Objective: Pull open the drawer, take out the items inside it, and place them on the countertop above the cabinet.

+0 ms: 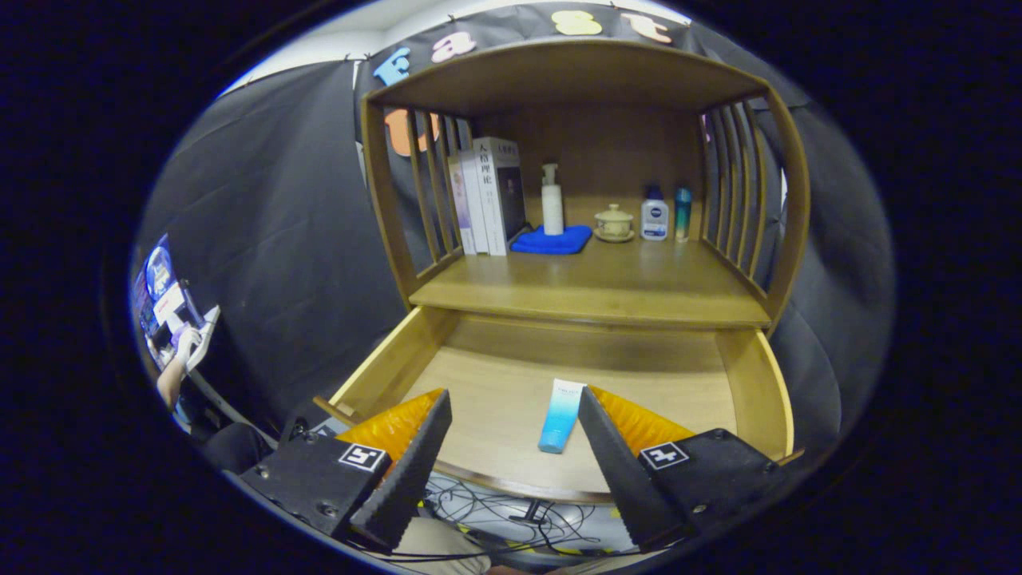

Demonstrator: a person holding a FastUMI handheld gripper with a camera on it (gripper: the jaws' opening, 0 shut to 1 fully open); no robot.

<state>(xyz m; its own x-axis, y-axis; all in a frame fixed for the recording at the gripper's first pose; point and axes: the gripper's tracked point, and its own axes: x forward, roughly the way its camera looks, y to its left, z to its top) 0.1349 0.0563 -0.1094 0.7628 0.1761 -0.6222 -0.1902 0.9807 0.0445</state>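
Observation:
The wooden drawer (383, 363) stands pulled out below the countertop (607, 295) of the cabinet. A blue and white tube (560, 415) lies flat on the drawer floor, just left of the right finger and closer to it than to the left one. My gripper (515, 407) hovers above the drawer's front part, open wide, with nothing held between its fingers. The tube's near end lies between the fingertips.
At the back of the countertop stand several books (487, 196), a pump bottle (552, 201) on a blue cloth (552, 239), a lidded cup (613, 223) and two small bottles (665, 214). Slatted side walls (734, 200) flank the shelf. Cables (511, 511) lie on the floor below; a person's arm (177, 371) shows at far left.

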